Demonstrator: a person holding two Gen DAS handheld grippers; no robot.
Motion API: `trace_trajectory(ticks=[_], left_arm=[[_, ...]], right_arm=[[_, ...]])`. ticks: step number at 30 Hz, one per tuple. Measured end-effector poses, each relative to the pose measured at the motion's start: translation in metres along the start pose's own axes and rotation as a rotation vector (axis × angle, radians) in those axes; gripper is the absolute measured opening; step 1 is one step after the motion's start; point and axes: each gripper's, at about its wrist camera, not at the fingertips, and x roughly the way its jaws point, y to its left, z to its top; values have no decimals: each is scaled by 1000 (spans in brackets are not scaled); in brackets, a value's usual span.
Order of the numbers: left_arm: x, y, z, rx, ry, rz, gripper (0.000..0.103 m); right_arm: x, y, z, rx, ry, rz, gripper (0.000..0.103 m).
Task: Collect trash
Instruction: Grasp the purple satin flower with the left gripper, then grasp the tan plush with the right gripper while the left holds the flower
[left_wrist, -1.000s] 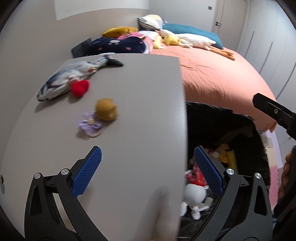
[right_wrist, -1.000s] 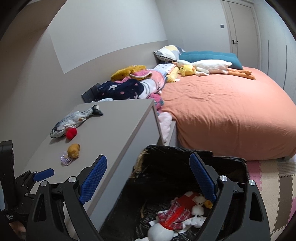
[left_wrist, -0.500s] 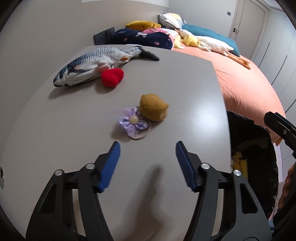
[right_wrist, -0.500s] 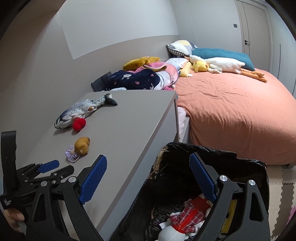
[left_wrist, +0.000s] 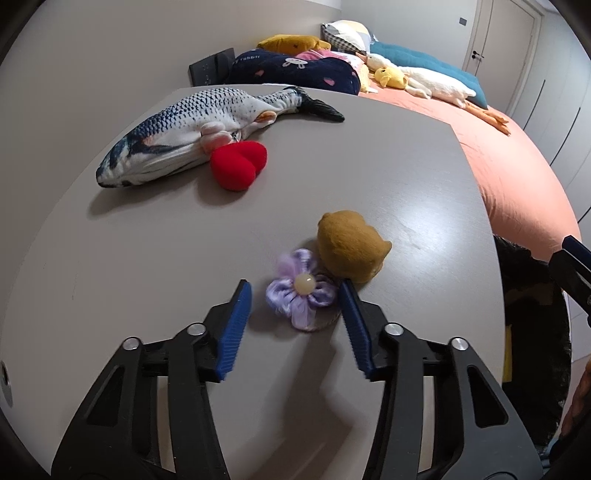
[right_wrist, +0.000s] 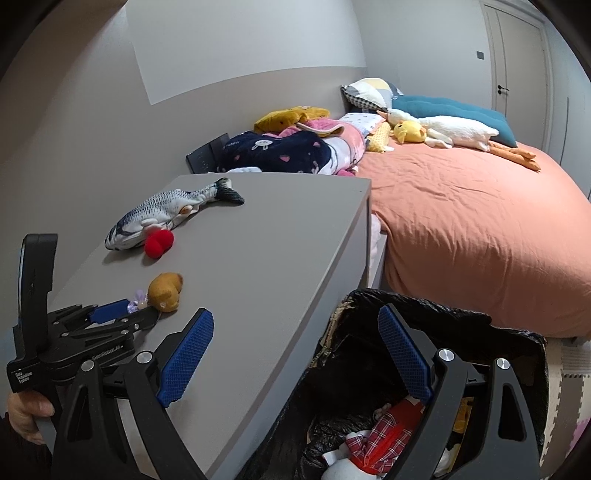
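A purple fabric flower (left_wrist: 301, 291) lies on the grey table (left_wrist: 147, 258), touching a tan plush toy (left_wrist: 349, 245) behind it. My left gripper (left_wrist: 295, 302) is open, with its blue pads either side of the flower; it also shows in the right wrist view (right_wrist: 118, 312). A plush fish (left_wrist: 199, 127) and a red heart (left_wrist: 239, 166) lie further back. My right gripper (right_wrist: 295, 354) is open and empty, held over the table edge and the black trash bag (right_wrist: 443, 332), which holds a plaid-dressed doll (right_wrist: 384, 432).
The bed with an orange cover (right_wrist: 472, 229) stands beyond the table, with pillows and plush toys at its head. The table's right edge (right_wrist: 354, 258) drops beside the bag. A foam mat (right_wrist: 569, 380) covers the floor.
My left gripper has moved forward over the table from its right edge and now straddles the purple flower, its jaws narrower. My right gripper has shifted slightly.
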Motion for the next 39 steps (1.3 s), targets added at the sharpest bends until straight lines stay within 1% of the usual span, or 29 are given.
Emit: trace_trajectory(ticks=[2,5,8,9,10,14,20,24,29,34,35,36,39], left_arm=[[1,1,2,10,-8,0,45],[3,0,4,32,-23,-8,37],[3,2,4,30,-30,-28,28],[3,3,4,26,-30,-26,23],[2,4,5,22,-31,-17,21],[0,19,6,-30,-32,7,18],[-17,55,11,-128,-68,66,18],[-28,69,10,-135,-93,142,18],[-34,84,9,-169,-96,146,18],[-38,101,7,-204,-96,172,18],[-38,103,7,-209,-96,171,18],[-39,108,6,-220,-98,174,18],[-40,115,4,-241,-98,175,18]], right_arm=[[3,5,1,-7,0,5,91],[9,13,2,-17,6,14,91],[15,22,2,-29,13,22,91],[18,25,3,-32,19,30,91],[19,27,3,-33,22,36,91],[28,41,5,-52,34,53,91],[43,67,9,-94,72,99,91],[54,82,11,-97,100,131,91],[68,100,14,-129,125,131,91],[84,112,21,-132,140,123,91],[88,114,22,-134,146,111,90],[90,115,23,-139,149,103,84],[100,116,23,-138,172,98,74]])
